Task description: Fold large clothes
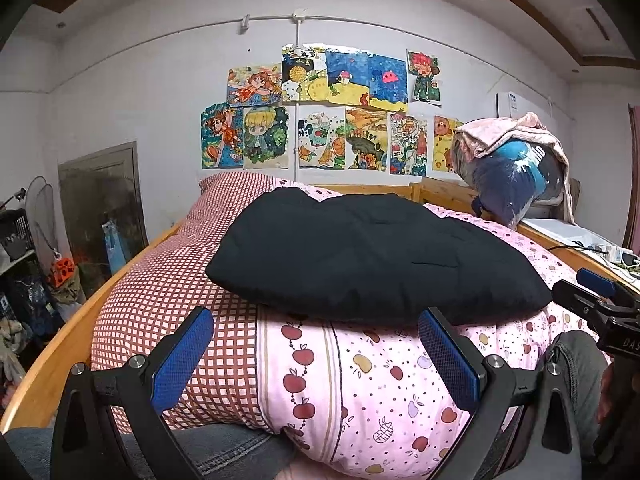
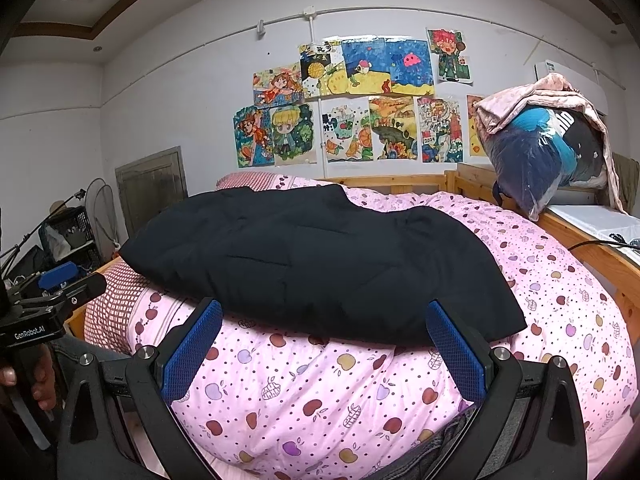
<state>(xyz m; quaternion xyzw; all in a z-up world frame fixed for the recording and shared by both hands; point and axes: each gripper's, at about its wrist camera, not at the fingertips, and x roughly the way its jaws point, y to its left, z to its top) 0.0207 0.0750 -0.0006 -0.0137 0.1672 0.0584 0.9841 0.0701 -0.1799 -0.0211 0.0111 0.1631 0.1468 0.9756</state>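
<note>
- A clutter of dark crates, a fan [image 1: 42,204] and bags stands on the floor at the far left, beside the wooden bed frame [image 1: 72,320].
- The left gripper [image 1: 316,354] has its jaws spread wide with nothing between them; its blue pads [image 1: 182,356] hover just short of the near edge of the bedding, apart from the garment.
- A red-and-white checked sheet [image 1: 160,280] covers the left side of the bed, and meets a pink quilt [image 1: 372,392] printed with apples (it bulges up in the middle).
- The black garment [image 1: 372,256], the task's thing, lies folded into a broad, flat bundle on top of the quilt, in the middle of the bed, its near edge just beyond both pairs of fingers.
- Children's drawings [image 1: 320,112] are taped in two rows on the white wall behind the bed.
- The right gripper [image 2: 324,350] is likewise wide open and empty; its blue pads [image 2: 456,350] sit close to the garment's near hem, though whether they touch it is unclear.
- At the right, a clear plastic bag [image 2: 544,164] stuffed with blue and dark clothes sits on a ledge beside the bed, with a pink cloth [image 2: 532,100] draped over it.
- A black cable [image 2: 600,244] runs along that ledge.
</note>
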